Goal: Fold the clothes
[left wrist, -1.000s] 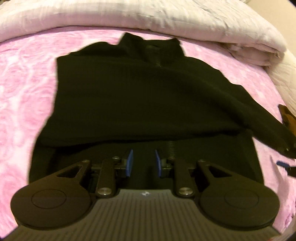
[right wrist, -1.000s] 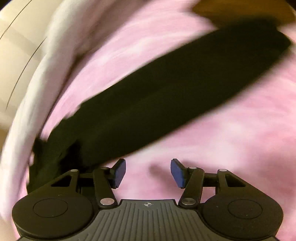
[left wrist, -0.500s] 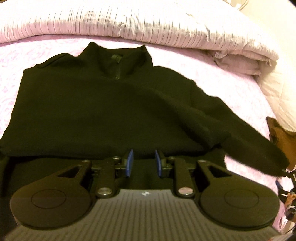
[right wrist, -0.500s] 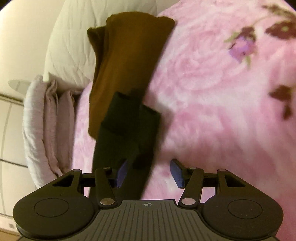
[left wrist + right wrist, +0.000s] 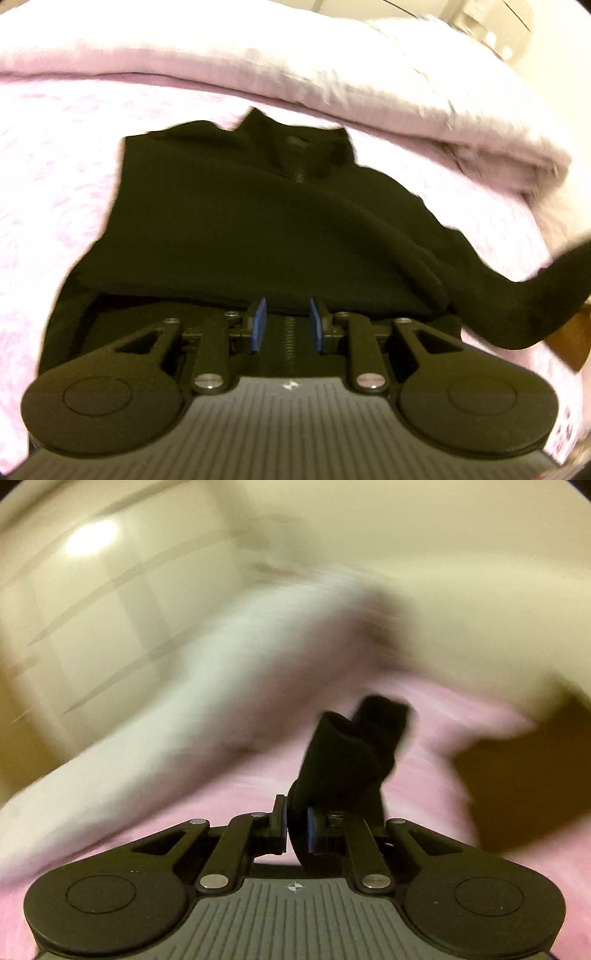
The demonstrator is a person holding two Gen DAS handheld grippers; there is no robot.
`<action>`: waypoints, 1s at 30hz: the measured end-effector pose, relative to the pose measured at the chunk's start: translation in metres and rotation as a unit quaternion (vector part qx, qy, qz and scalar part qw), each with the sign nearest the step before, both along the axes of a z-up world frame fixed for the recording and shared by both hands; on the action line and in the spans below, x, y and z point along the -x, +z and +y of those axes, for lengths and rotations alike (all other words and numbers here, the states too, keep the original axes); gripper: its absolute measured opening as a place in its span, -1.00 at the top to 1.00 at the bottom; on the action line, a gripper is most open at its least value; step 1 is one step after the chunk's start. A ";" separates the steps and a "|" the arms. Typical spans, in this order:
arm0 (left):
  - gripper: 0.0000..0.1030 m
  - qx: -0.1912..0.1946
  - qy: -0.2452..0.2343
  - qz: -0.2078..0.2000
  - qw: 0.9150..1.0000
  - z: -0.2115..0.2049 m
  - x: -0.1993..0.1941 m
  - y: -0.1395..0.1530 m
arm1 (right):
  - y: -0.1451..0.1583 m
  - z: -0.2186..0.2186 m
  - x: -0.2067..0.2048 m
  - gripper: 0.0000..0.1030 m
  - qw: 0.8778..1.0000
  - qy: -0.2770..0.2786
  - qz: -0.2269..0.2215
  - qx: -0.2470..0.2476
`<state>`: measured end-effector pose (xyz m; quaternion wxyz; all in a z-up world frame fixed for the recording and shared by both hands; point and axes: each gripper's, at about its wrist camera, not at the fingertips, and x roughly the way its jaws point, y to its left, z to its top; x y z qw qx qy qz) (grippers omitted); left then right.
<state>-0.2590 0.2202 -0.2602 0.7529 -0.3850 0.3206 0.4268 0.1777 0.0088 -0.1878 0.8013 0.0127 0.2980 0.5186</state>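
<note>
A plush pink bedspread (image 5: 55, 177) carries a black knit sweater (image 5: 258, 221), collar toward the rolled pale quilt (image 5: 332, 70). The left gripper (image 5: 286, 323) hovers unclenched over its hem. The right gripper (image 5: 296, 829) pinches the lifted sleeve cuff (image 5: 351, 746).

Warm, yellowish indoor light with a blown-out glare patch at 10 o'clock in the right wrist view, whose background is heavily motion-smeared, while the left wrist view is mildly blurred, fisheye-bent at its rim, the black knitted pullover (image 5: 258, 221) losing detail in shadow
</note>
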 end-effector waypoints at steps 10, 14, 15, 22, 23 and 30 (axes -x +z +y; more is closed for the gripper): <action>0.58 0.050 0.058 -0.038 0.996 -0.010 0.065 -0.018 | -0.064 0.094 0.217 -0.19 0.945 0.266 0.035 0.187; 0.53 0.087 0.057 -0.079 0.991 -0.011 0.054 -0.041 | -0.104 0.069 0.171 -0.19 0.939 0.205 0.097 0.261; 0.51 0.100 0.059 -0.102 0.988 -0.010 0.046 -0.048 | -0.108 0.060 0.158 -0.19 0.939 0.183 0.115 0.267; 0.43 0.186 0.099 -0.264 0.941 0.002 -0.009 -0.089 | -0.129 0.005 0.076 -0.19 0.927 0.042 0.227 0.296; 0.43 0.192 0.108 -0.277 0.935 0.004 -0.016 -0.095 | -0.128 0.001 0.072 -0.19 0.926 0.034 0.233 0.293; 0.43 0.252 0.168 -0.308 0.902 0.010 -0.053 -0.142 | -0.135 -0.006 0.060 -0.19 0.926 0.022 0.253 0.281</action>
